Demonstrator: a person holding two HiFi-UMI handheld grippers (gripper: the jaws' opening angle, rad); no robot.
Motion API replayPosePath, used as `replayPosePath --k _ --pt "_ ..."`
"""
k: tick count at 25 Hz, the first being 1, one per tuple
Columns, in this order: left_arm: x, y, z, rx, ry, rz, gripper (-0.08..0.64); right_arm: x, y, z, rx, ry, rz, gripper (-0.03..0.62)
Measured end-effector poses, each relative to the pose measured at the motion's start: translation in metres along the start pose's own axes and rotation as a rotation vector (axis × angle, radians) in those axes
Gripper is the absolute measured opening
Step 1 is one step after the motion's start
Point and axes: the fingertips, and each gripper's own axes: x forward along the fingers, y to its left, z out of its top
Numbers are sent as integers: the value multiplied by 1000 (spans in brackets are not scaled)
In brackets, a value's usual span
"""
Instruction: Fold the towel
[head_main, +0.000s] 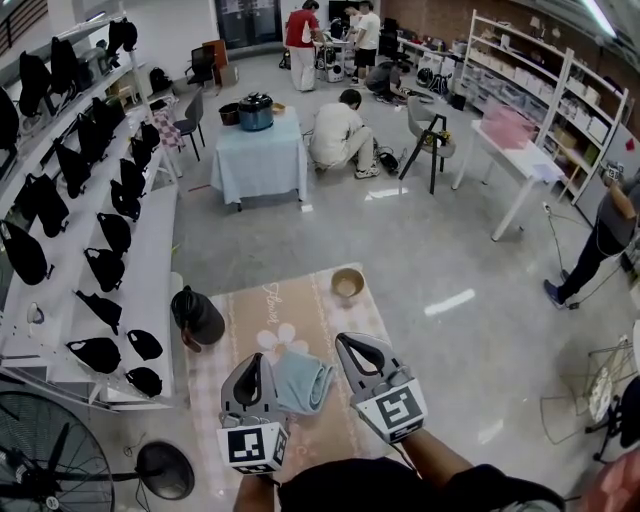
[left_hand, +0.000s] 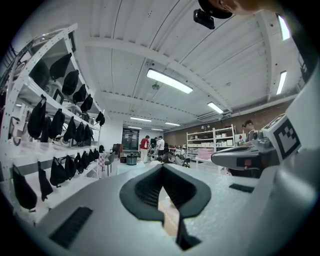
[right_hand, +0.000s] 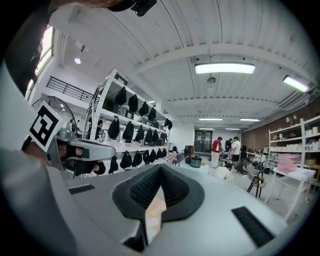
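A light blue towel (head_main: 304, 381) lies bunched and partly folded on a beige mat (head_main: 300, 305) with a flower print, seen in the head view. My left gripper (head_main: 254, 362) hangs just left of the towel and my right gripper (head_main: 347, 342) just right of it. Neither touches the towel. Both point level and away from me. In the left gripper view the left gripper (left_hand: 162, 167) has its jaws pressed together with nothing between them. The right gripper (right_hand: 160, 167) in its own view is shut and empty too. The towel does not show in either gripper view.
A small wooden bowl (head_main: 347, 284) stands at the mat's far edge and a black pot (head_main: 198, 315) at its left edge. White shelves with black bags (head_main: 100, 270) run along the left, with a fan (head_main: 45, 455) below. Several people work in the room beyond.
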Motion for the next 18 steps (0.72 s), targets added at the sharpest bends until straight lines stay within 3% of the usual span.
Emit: replayPosePath --k 18 --pt "3 -11 -3 1 7 -25 5 -3 -3 0 -14 2 -11 3"
